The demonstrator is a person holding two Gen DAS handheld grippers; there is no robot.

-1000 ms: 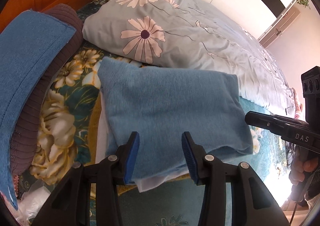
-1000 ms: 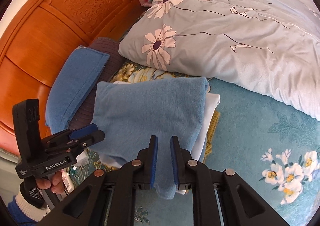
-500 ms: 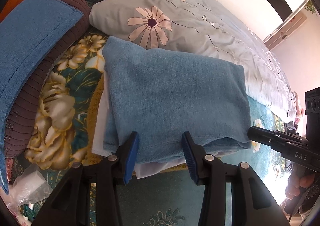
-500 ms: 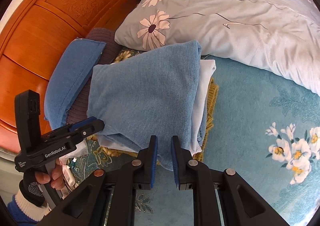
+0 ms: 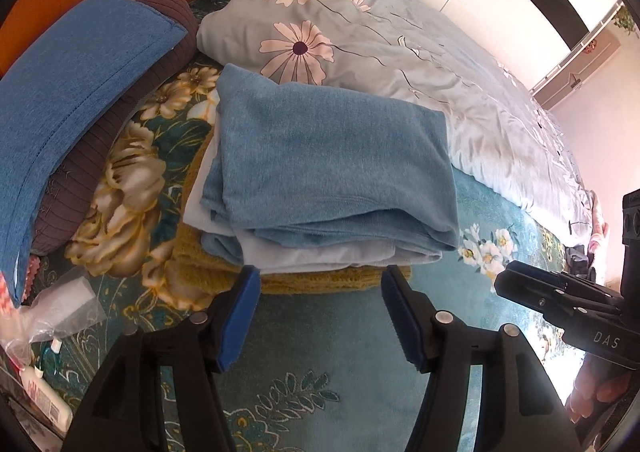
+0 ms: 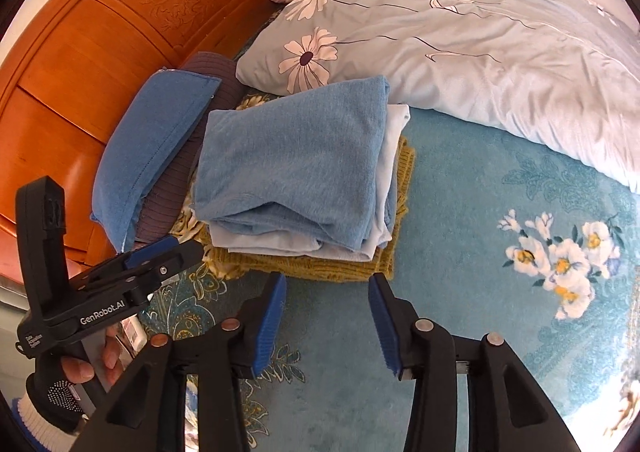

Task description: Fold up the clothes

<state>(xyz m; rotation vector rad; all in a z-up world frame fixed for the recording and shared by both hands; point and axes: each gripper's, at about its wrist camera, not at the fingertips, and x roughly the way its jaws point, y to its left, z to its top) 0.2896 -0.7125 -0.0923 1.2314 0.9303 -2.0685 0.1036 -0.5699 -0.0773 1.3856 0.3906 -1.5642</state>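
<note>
A folded blue garment (image 5: 328, 167) (image 6: 296, 167) lies on top of a small stack on the bed, over a pale blue folded piece (image 5: 316, 256) (image 6: 390, 155) and a mustard knit (image 5: 320, 282) (image 6: 316, 262). My left gripper (image 5: 318, 302) hovers just in front of the stack, its jaws opening with nothing between them. My right gripper (image 6: 328, 308) also sits short of the stack's near edge, jaws opening and empty. Each gripper shows in the other's view: the right one (image 5: 560, 304) at the right edge, the left one (image 6: 132, 272) at the lower left, held by a gloved hand.
A blue cushion (image 5: 76, 99) on a brown ribbed pillow (image 5: 120, 123) leans on the orange wooden headboard (image 6: 80, 51). A grey flowered duvet (image 6: 460, 51) lies behind the stack. Teal flowered bedspread (image 6: 500, 252) stretches right. Plastic bags and small bottles (image 5: 44, 332) sit at the bed's left edge.
Both grippers let go of the blue garment's near edge, widened their jaws and pulled back from the stack. The garment now rests folded on the stack.
</note>
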